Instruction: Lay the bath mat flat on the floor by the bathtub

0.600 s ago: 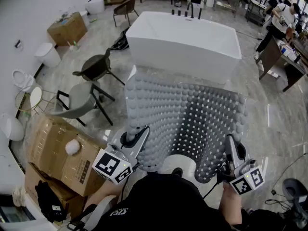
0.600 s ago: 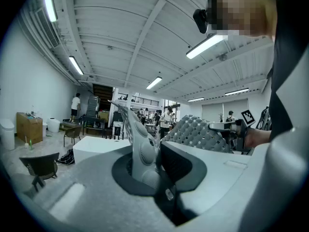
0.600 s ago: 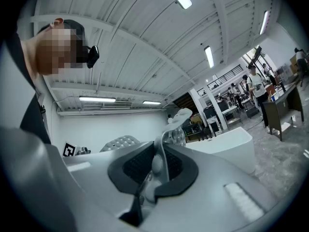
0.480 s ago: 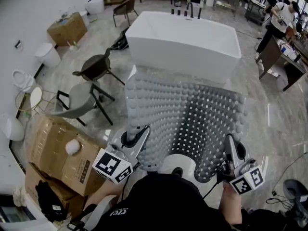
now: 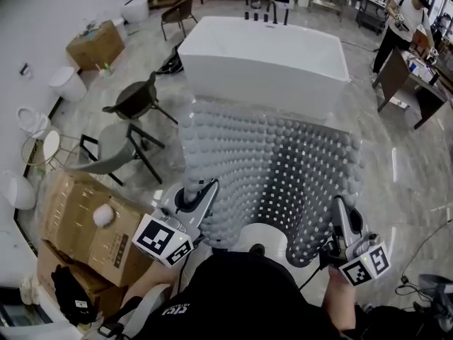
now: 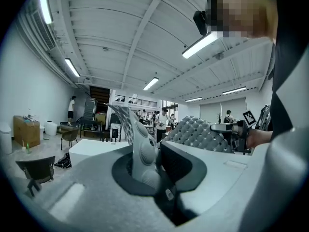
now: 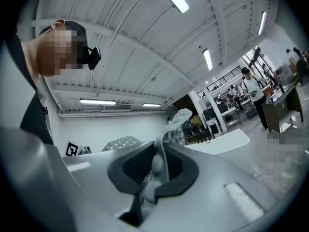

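Now my left gripper (image 5: 197,193) and right gripper (image 5: 340,217) pinch near corners of the bumpy grey rubber bath mat (image 5: 269,161), spreading it before the white bathtub (image 5: 262,55).

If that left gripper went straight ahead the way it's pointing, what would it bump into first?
The left gripper is shut on the bath mat; beyond that, probably the white bathtub, though depth is unclear.

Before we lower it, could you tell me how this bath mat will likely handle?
Probably floppy: the bath mat curls and bows between the left gripper and the right gripper. Likely grippy rather than slippery, given its bumpy surface.
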A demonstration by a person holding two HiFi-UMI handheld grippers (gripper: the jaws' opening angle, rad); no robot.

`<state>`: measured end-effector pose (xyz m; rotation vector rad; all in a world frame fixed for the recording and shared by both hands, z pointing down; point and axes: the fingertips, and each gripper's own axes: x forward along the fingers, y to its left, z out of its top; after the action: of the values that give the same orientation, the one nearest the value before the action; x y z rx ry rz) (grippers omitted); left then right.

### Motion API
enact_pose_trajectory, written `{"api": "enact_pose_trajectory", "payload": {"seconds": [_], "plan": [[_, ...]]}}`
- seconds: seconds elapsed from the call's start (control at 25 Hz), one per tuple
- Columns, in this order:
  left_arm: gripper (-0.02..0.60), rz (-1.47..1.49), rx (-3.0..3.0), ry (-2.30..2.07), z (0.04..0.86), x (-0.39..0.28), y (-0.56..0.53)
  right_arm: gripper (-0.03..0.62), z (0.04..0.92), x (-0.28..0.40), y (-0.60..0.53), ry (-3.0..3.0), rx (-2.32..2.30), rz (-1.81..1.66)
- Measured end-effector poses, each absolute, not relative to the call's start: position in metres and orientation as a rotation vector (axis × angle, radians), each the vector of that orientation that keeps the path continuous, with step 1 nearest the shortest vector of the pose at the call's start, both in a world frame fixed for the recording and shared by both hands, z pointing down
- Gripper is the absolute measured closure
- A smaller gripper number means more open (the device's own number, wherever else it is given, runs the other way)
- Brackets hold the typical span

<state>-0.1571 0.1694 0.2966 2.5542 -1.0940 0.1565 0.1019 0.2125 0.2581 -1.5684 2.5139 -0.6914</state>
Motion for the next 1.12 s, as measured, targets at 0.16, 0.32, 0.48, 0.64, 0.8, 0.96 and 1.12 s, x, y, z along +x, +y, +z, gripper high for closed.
{"api": "enact_pose_trajectory", "payload": {"seconds": [0.16,0.32,0.48,0.64,0.8,0.96,1.12], "plan": [[0.532,0.118,2.545,-1.071,0.290,-0.127,0.177,0.577,0.253,0.125,0.220,2.509,-1.546,-0.671],[0.532,0.116,2.564,-1.051,0.286,-0.106,0.181,0.577,0.254,0.138,0.222,2.500,-1.563,-0.662],[0.531,0.138,2.593,-1.047,0.285,-0.095,0.178,0.577,0.256,0.148,0.223,2.484,-1.599,-0.659],[0.531,0.144,2.596,-1.043,0.294,-0.086,0.165,0.576,0.265,0.161,0.213,2.465,-1.636,-0.669],[0.531,0.130,2.579,-1.029,0.305,-0.080,0.144,0.576,0.271,0.169,0.195,2.461,-1.654,-0.687],[0.529,0.109,2.575,-1.010,0.320,-0.072,0.112,0.574,0.285,0.177,0.161,2.465,-1.678,-0.710],[0.531,0.062,2.571,-0.987,0.333,-0.070,0.070,0.574,0.298,0.179,0.117,2.469,-1.693,-0.723]]}}
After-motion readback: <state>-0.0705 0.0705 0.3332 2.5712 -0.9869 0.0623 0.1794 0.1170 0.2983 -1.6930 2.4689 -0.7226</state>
